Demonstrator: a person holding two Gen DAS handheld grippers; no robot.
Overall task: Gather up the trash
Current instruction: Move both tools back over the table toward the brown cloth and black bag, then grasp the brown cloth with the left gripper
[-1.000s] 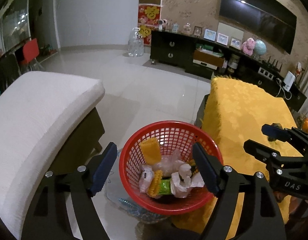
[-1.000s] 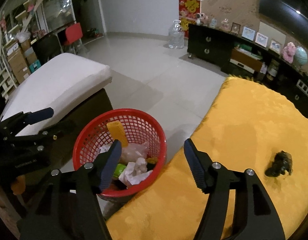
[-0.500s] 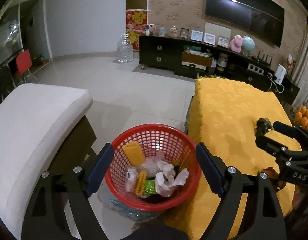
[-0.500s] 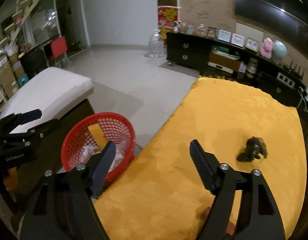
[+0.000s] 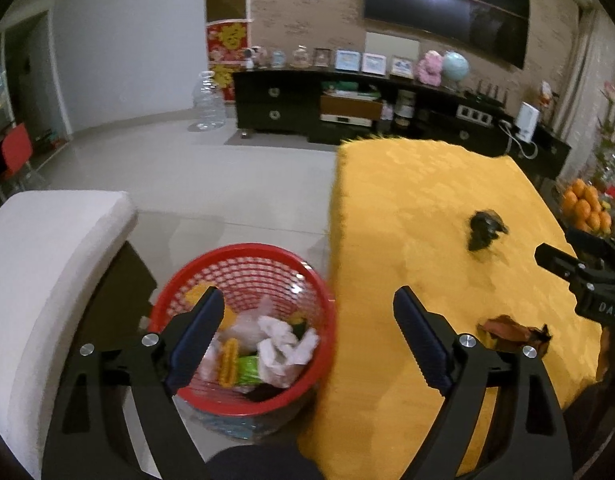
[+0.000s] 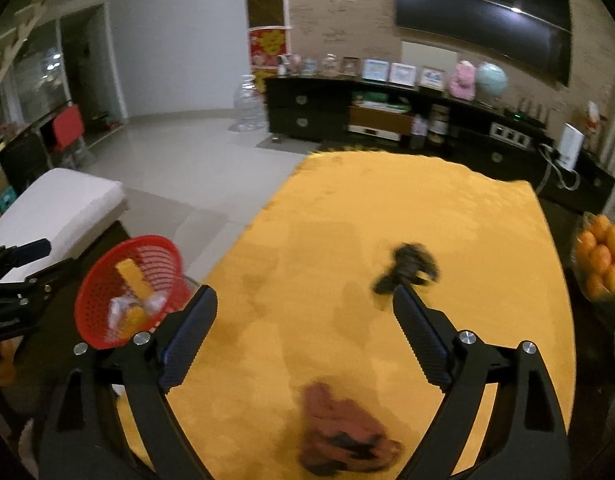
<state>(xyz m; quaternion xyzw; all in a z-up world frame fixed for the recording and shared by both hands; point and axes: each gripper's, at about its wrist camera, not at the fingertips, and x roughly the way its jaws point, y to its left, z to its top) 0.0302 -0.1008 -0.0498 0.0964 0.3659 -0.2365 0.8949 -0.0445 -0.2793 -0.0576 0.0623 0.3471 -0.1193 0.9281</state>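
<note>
Hovering both grippers over the yellow tablecloth [image 6: 387,208], jaws spreading and nothing in either.

My left gripper [image 5: 307,322] hangs over the red trash basket [image 5: 243,258] just beside the cloth's edge; my right gripper [image 6: 305,322] is above the cloth, a brown crumpled wrapper [image 6: 343,436] lying between its fingers, a black scrap [image 6: 407,268] farther out.

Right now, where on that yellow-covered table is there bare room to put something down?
The far half of the yellow-covered table, beyond the crumpled black scrap, is bare, as is its left side toward the red mesh basket. The near edge holds a crumpled brown wrapper.
</note>
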